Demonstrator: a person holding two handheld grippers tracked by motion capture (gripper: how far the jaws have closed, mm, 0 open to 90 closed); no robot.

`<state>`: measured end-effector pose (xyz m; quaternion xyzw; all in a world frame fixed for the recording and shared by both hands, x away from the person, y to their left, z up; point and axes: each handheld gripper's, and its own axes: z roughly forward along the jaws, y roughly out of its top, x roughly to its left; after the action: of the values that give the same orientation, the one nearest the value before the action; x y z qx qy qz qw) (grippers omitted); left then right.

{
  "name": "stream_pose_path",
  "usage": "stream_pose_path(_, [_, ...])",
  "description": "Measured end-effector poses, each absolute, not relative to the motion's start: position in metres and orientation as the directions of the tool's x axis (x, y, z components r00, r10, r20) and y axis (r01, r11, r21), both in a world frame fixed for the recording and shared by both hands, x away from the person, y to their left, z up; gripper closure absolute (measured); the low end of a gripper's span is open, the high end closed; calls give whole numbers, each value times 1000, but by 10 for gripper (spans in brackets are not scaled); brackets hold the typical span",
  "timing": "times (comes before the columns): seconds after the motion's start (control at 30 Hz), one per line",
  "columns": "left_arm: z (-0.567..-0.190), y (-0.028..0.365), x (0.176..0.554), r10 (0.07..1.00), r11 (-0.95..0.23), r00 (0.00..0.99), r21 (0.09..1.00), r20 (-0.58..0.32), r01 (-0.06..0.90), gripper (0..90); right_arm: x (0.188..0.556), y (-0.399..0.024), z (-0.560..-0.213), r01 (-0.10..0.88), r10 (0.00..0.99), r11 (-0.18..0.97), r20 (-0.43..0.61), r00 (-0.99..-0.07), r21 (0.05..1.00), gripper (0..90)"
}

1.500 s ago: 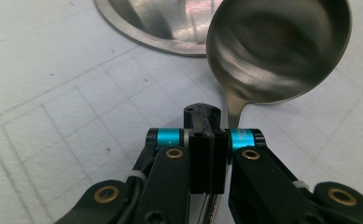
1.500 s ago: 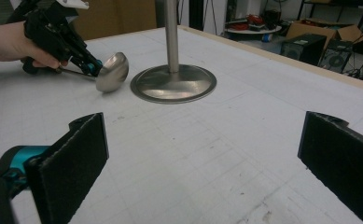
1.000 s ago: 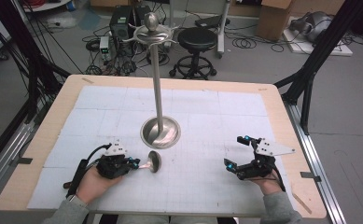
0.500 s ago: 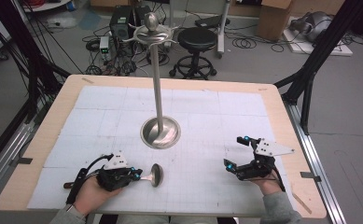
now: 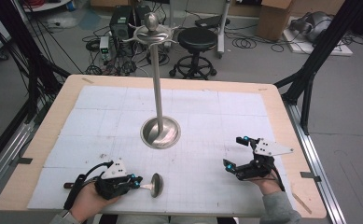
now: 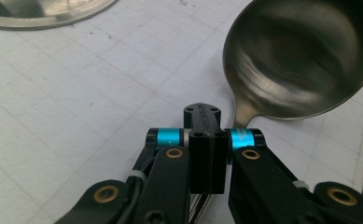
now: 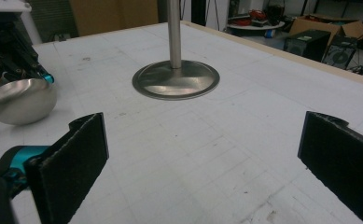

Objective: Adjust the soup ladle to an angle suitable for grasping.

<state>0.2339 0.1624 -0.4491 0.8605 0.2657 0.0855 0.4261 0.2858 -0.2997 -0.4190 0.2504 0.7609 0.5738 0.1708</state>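
A steel spoon [image 5: 157,184] with a round bowl lies near the table's front edge, left of centre. My left gripper [image 5: 135,183] is shut on its handle, and the bowl [image 6: 300,56] sticks out just past the jaw tips of my left gripper [image 6: 202,121]. My right gripper [image 5: 233,151] rests at the front right, jaws wide apart with nothing between them. In the right gripper view my right gripper [image 7: 202,154] faces the stand, with the spoon [image 7: 20,100] at far left. A tall steel stand [image 5: 160,132] with a round base and hooks at its top rises from mid-table.
A white gridded mat [image 5: 216,116] covers the wooden table [image 5: 282,112]. The stand's base [image 7: 176,78] lies between the two grippers, a little farther out. Behind the table are a black stool [image 5: 195,42], cables and boxes on the floor.
My left gripper has drawn the spoon toward the table's front edge, away from the stand's base. The right gripper has stayed where it was.
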Motion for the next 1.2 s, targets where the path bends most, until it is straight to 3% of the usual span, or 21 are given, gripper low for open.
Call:
stream_pose_path(0.4, [-432, 183, 228, 563, -440, 824, 820, -66, 366, 897, 287, -302, -418, 185, 584, 201, 34, -811, 962, 7])
stream_pose_path(0.83, [-436, 218, 207, 615, -436, 785, 796, -78, 421, 898, 289, -297, -418, 188, 576, 217, 30, -817, 958, 7])
stream_pose_path(1.2, [-442, 223, 207, 604, -478, 793, 761, -79, 439, 898, 290, -297, -419, 190, 575, 225, 28, -818, 956, 7])
